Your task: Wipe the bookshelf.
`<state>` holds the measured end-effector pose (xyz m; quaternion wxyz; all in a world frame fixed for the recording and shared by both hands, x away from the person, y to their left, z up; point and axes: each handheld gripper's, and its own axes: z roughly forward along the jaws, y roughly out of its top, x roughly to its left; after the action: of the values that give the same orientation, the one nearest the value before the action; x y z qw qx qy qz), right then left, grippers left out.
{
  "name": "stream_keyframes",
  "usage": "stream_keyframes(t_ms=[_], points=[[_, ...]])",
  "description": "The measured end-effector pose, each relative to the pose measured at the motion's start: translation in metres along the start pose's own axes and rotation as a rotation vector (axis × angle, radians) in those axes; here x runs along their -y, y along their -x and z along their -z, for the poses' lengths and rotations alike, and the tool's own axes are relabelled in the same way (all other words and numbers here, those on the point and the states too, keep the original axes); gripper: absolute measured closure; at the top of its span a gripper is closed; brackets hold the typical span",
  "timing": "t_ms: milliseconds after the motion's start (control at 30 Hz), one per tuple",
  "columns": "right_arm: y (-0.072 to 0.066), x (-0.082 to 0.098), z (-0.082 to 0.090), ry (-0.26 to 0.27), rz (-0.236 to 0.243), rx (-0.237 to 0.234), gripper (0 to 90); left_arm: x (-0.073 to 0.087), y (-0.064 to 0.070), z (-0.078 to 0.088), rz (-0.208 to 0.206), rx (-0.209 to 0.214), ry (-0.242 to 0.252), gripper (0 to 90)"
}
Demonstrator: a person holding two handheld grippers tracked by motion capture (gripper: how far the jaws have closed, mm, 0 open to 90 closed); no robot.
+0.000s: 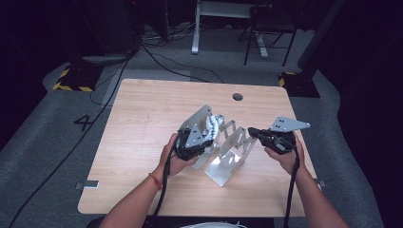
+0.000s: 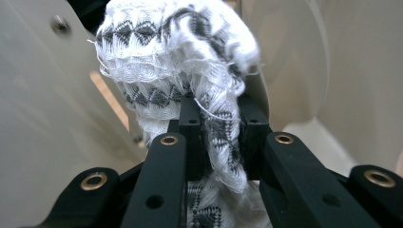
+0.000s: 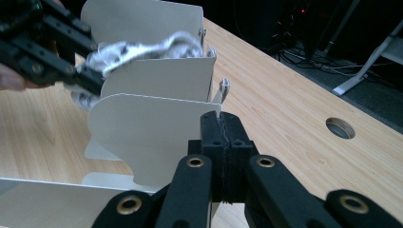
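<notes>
Cloth, white with a black zigzag pattern, sits bunched between two dividers of the metal rack on the tabletop. We've got the left gripper with its jaws clamped narrow on a fold of it. Right gripper has its jaws fully closed, pinching the edge of one divider to steady the rack. Risks as we see them: frayed threads snagging on a divider edge, which would tip or drag the rack, or the fold slipping from our thin grip.
</notes>
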<state>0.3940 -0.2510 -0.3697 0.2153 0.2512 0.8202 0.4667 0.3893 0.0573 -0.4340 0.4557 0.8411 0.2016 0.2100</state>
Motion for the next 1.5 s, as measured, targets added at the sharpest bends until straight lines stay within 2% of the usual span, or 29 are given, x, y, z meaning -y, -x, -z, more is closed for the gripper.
stream_keyframes(t_ms=[233, 400, 467, 567, 633, 767, 833, 967, 1067, 1133, 1233, 1367, 1500], points=[[0.0, 0.0, 0.0, 0.0, 0.003, -0.003, 89.9, 0.019, 0.002, -0.006, -0.041, 0.0, -0.107, 76.9], [0.0, 0.0, 0.0, 0.0, 0.005, -0.004, 89.9, 0.036, 0.002, -0.011, -0.054, 0.006, -0.194, 77.0], [0.001, 0.0, 0.0, 0.001, 0.004, -0.005, 89.9, 0.045, 0.002, -0.011, -0.046, 0.017, -0.221, 77.0], [0.001, 0.0, 0.0, -0.001, 0.006, -0.007, 89.9, 0.056, 0.007, -0.01, -0.072, 0.023, -0.276, 77.0], [0.001, 0.0, 0.0, -0.001, 0.006, -0.006, 90.0, 0.061, 0.009, -0.008, -0.066, 0.036, -0.287, 77.0], [0.001, 0.0, 0.0, -0.003, 0.005, -0.007, 89.9, 0.064, 0.007, -0.002, -0.055, 0.03, -0.291, 76.9], [0.001, 0.0, 0.0, -0.002, 0.004, -0.007, 89.9, 0.062, 0.005, -0.002, -0.039, 0.009, -0.275, 76.9], [0.001, 0.0, 0.0, -0.001, 0.004, -0.005, 89.9, 0.047, 0.002, 0.0, -0.017, -0.016, -0.2, 77.0], [0.001, 0.0, 0.0, 0.001, 0.0, -0.006, 89.9, 0.031, 0.001, 0.008, 0.013, -0.028, -0.116, 77.1], [0.001, 0.001, 0.0, 0.002, 0.002, -0.005, 89.9, 0.021, 0.003, 0.014, 0.004, -0.037, -0.072, 77.1], [0.001, 0.001, 0.0, 0.003, 0.001, -0.005, 89.9, 0.001, 0.003, 0.025, 0.001, -0.039, 0.021, 77.1], [0.0, 0.0, 0.0, 0.002, 0.002, -0.002, 89.9, -0.02, -0.001, 0.031, -0.035, -0.036, 0.081, 77.0], [0.001, 0.001, 0.0, 0.003, 0.001, -0.005, 89.9, -0.03, -0.012, 0.034, -0.007, -0.053, 0.132, 76.9]])
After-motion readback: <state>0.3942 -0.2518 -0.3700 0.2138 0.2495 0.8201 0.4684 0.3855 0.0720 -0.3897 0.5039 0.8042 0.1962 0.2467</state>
